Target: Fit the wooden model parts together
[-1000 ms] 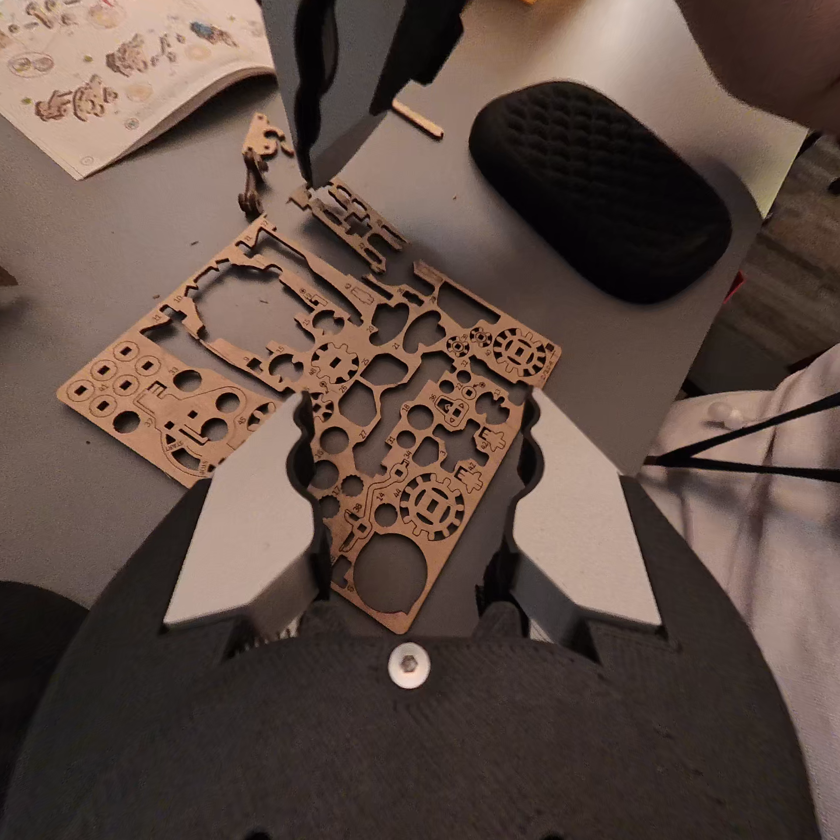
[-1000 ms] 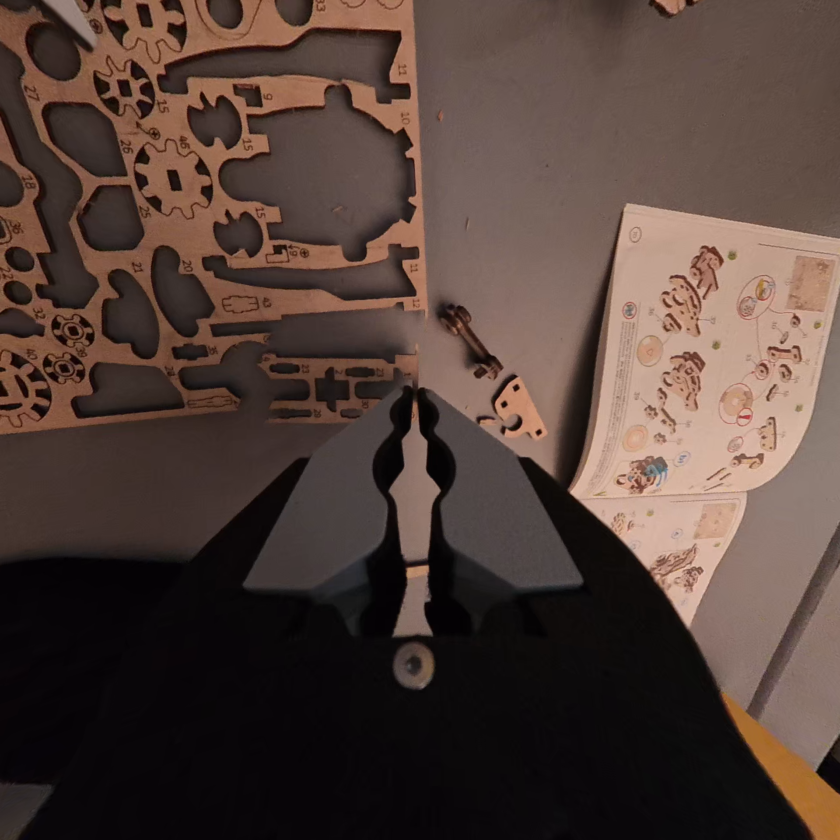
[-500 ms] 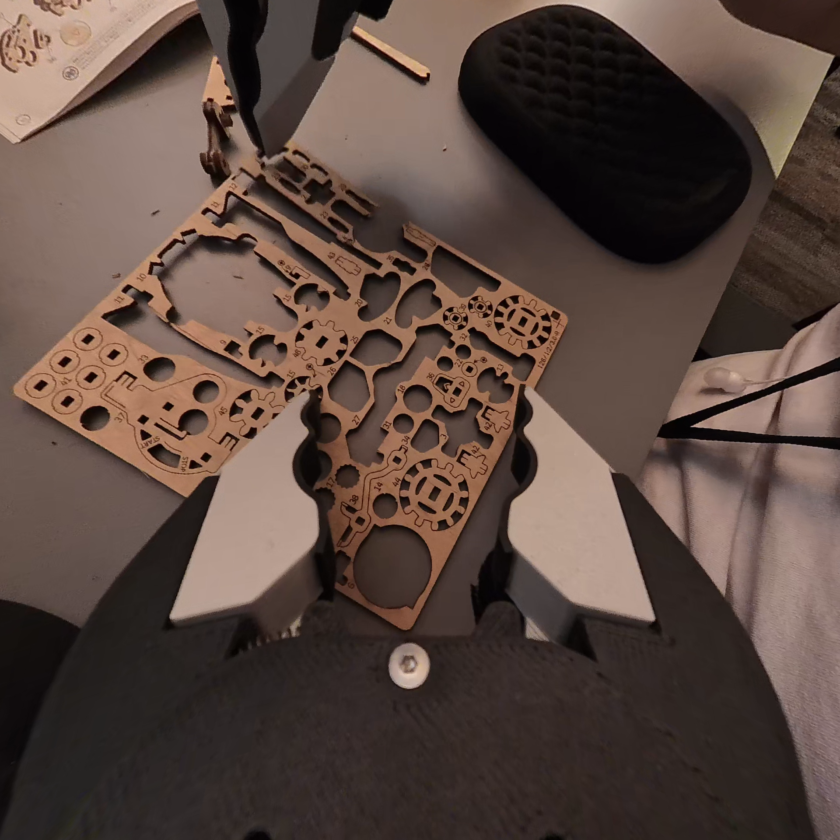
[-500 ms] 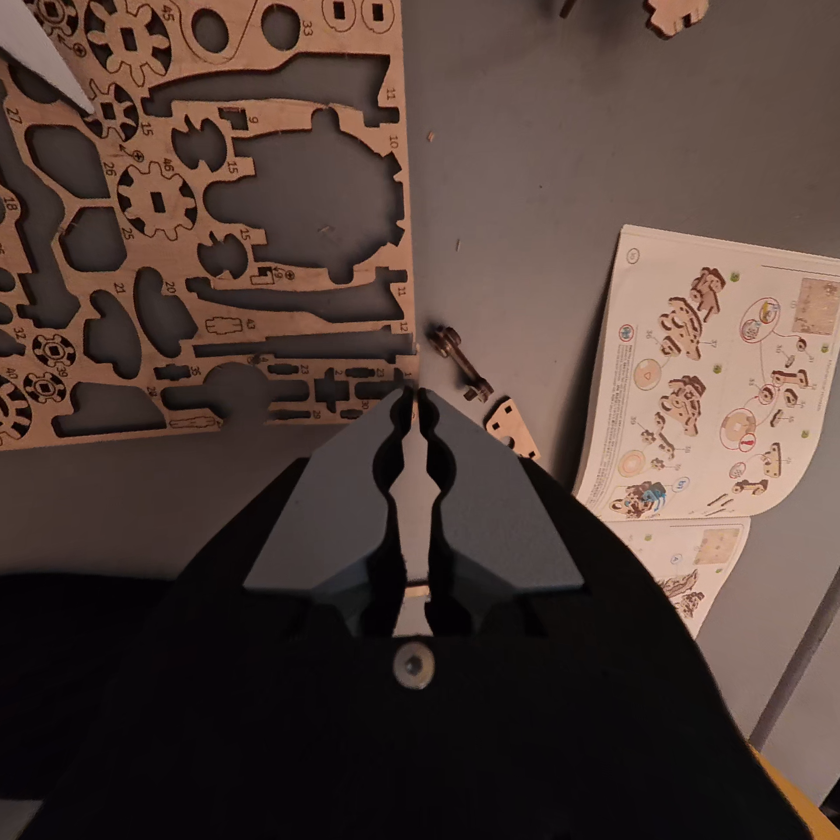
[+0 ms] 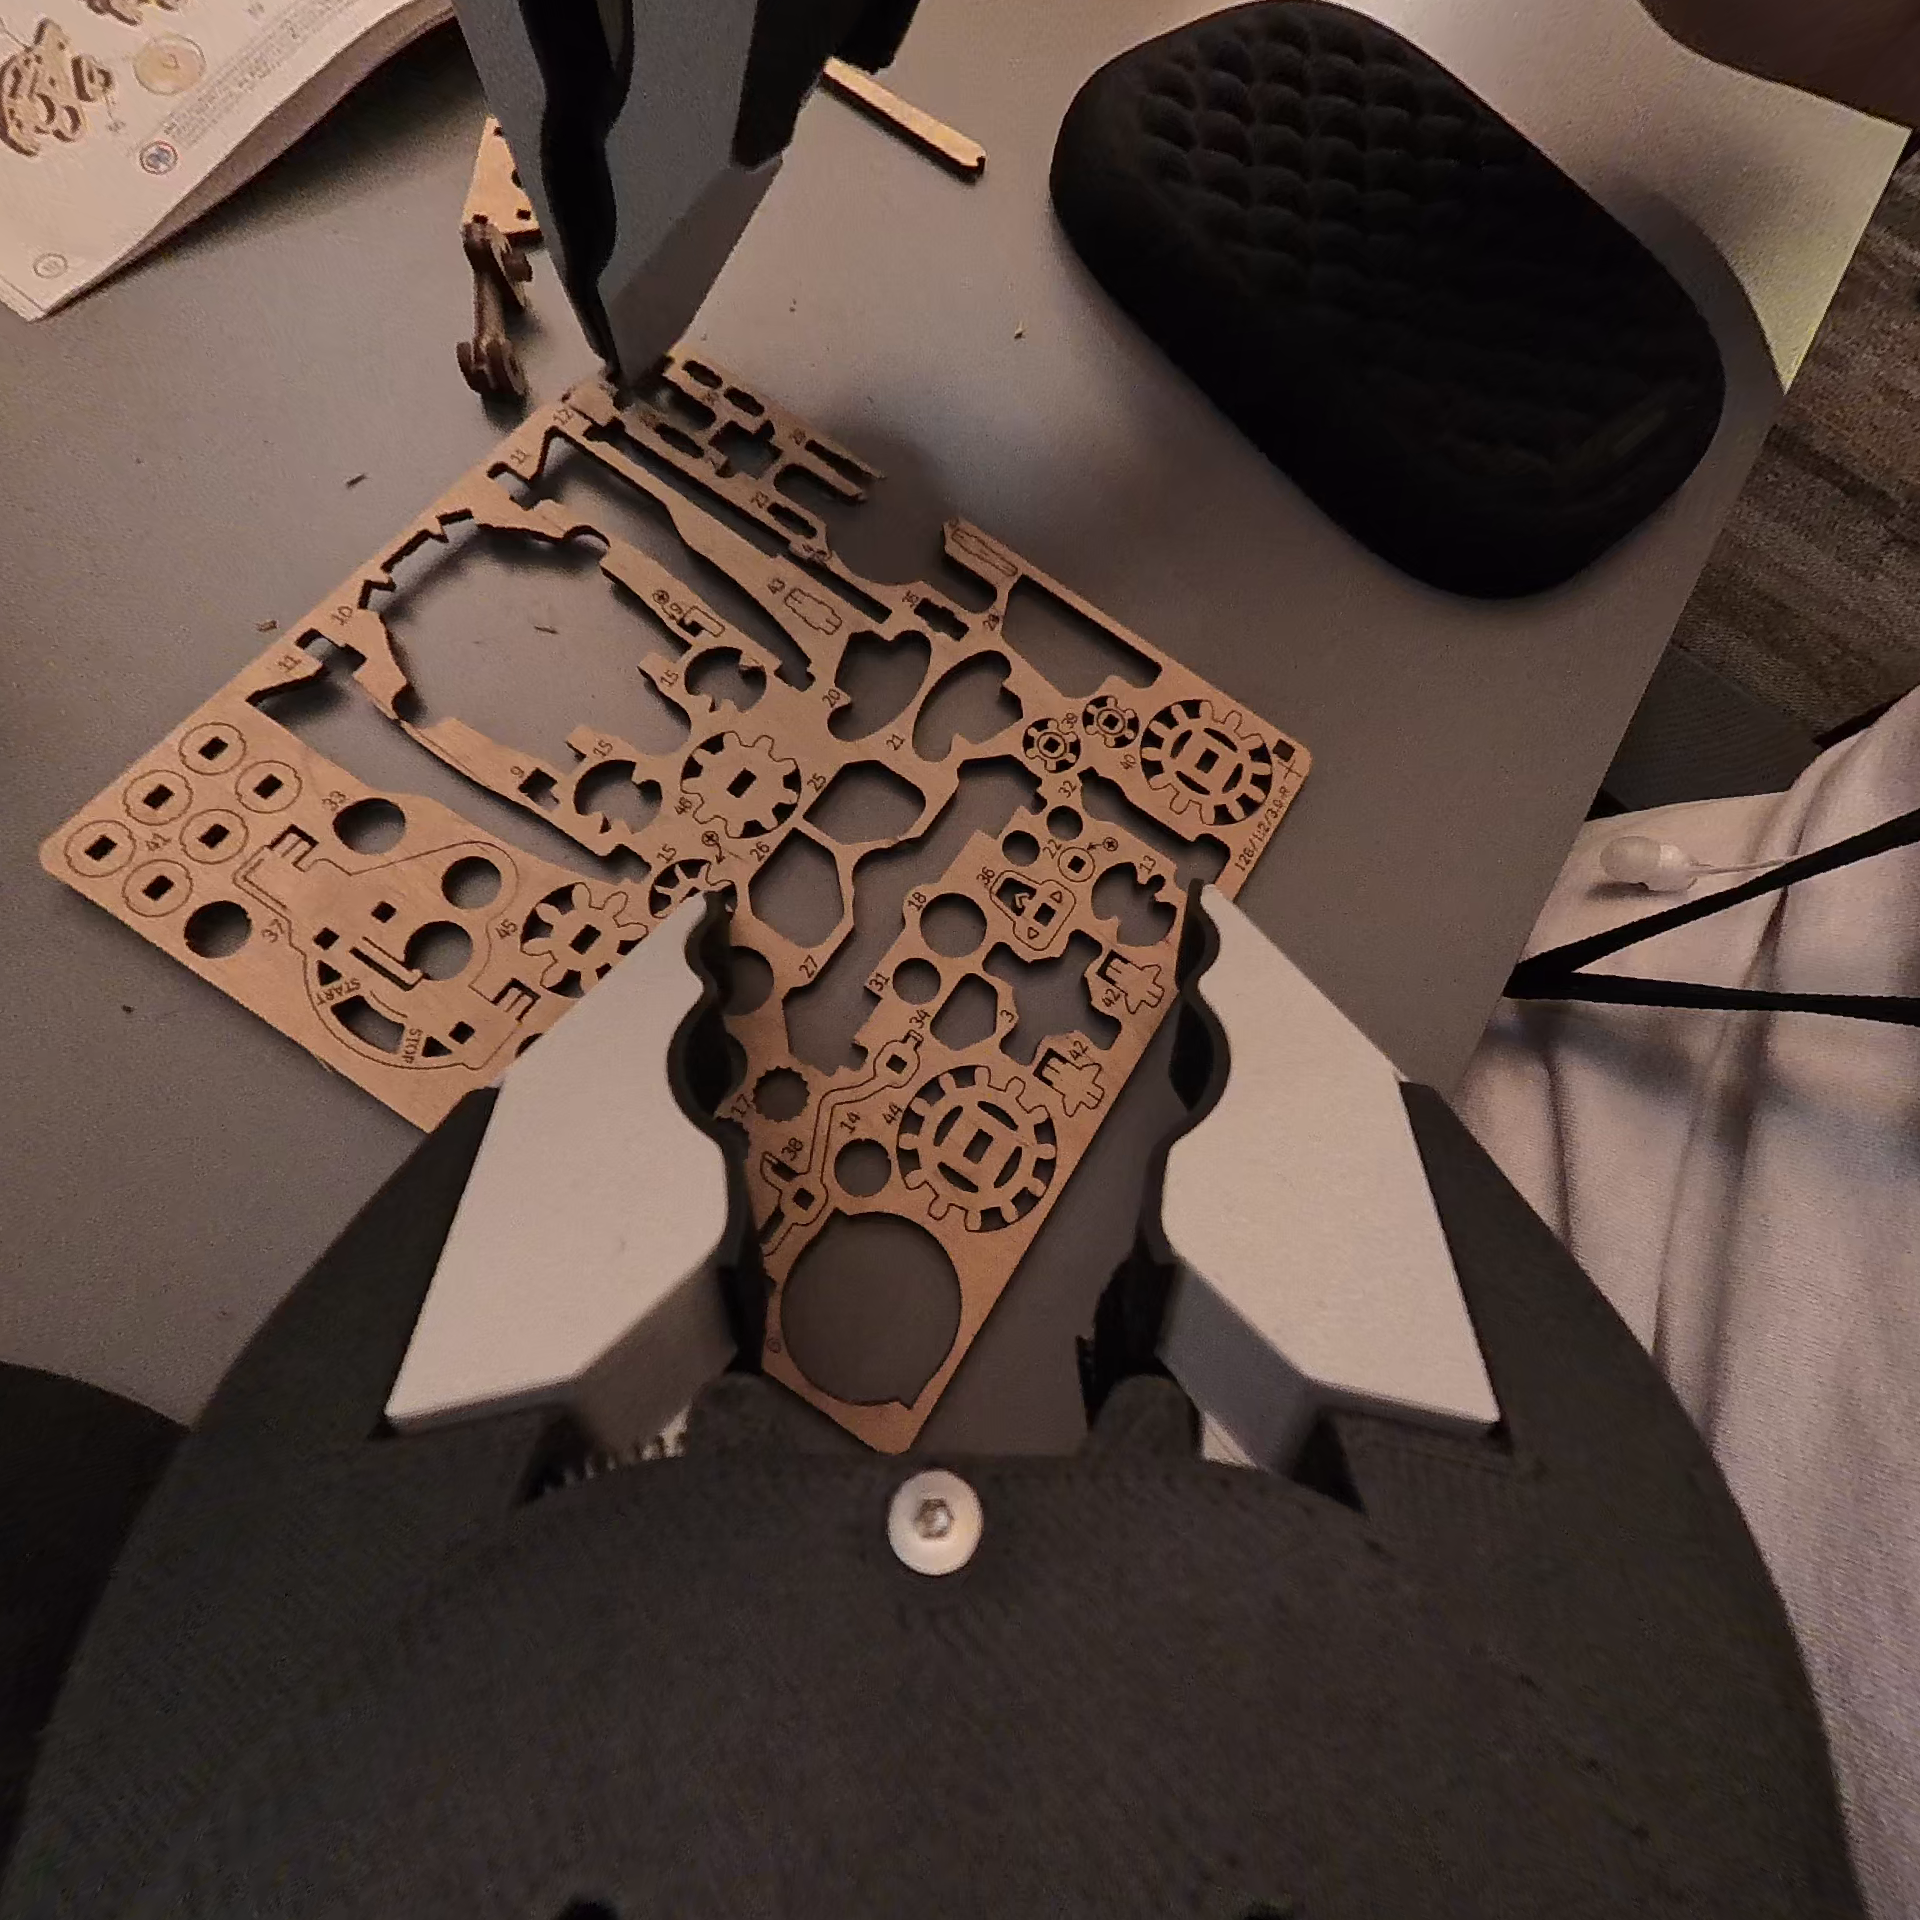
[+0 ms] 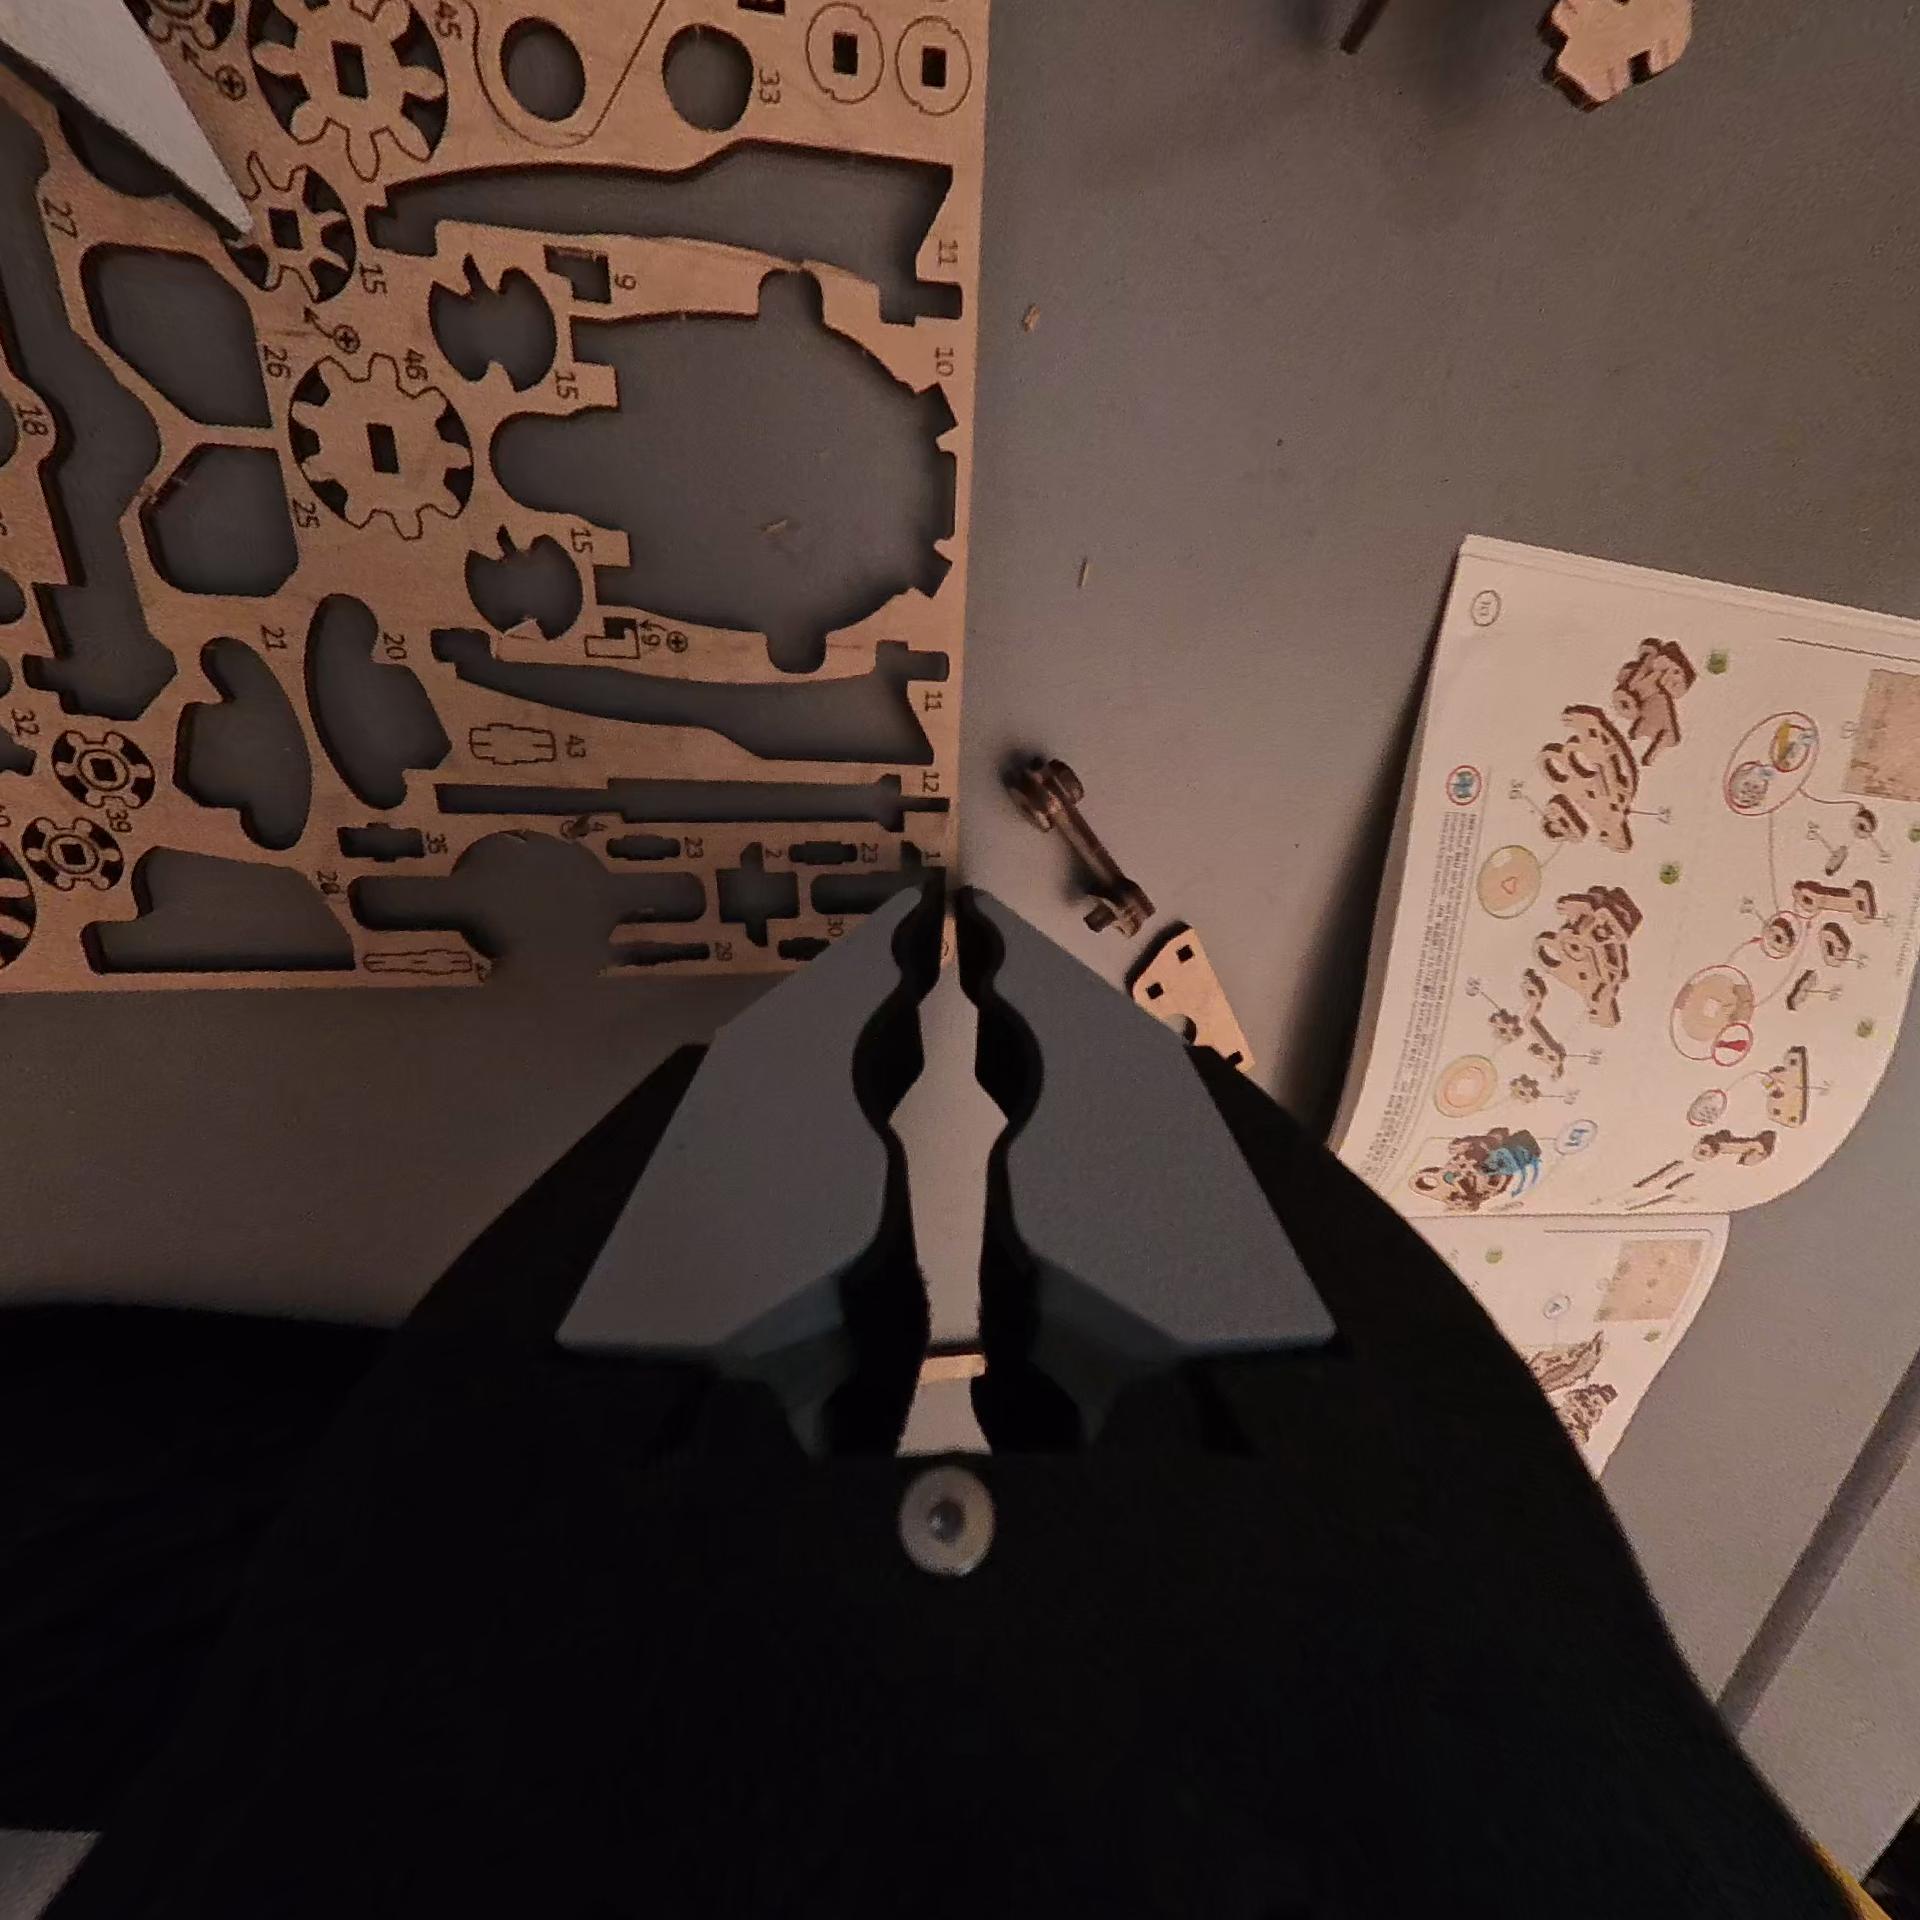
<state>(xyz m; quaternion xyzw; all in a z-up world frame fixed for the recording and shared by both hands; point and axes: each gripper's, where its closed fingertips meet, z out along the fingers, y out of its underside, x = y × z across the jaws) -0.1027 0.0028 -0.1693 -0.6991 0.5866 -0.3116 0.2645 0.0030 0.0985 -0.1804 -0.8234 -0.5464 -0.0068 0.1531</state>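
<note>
A flat wooden parts sheet point(image 5: 665, 727) with punched-out shapes and gears lies on the grey table; it also shows in the right wrist view point(image 6: 499, 499). My left gripper point(image 5: 951, 902) is open and empty, hovering over the sheet's near end. My right gripper point(image 6: 940, 896) is shut, its tips at the sheet's corner; it appears at the top of the left wrist view point(image 5: 613, 369). A small dark assembled part point(image 6: 1075, 847) and a flat tan piece point(image 6: 1190, 992) lie loose right beside that corner.
An open instruction booklet point(image 6: 1662, 883) lies right of the loose parts. A black padded rest point(image 5: 1382, 301) sits at the far right table edge. A wooden stick point(image 5: 904, 114) lies behind the sheet. Another wooden piece point(image 6: 1610, 47) lies farther off. A person's white garment point(image 5: 1714, 1091) is beside the table. Some 15 cm of space lies between my two pairs of fingers. The flat tan piece point(image 6: 1190, 992) lies around 5 cm away from my right fingertips. The left camera catches it too, in the left wrist view point(image 5: 498, 196).
The left view shifted a little over the sheet, then held still. My right gripper stayed shut at the sheet's corner. The left gripper stayed open.
</note>
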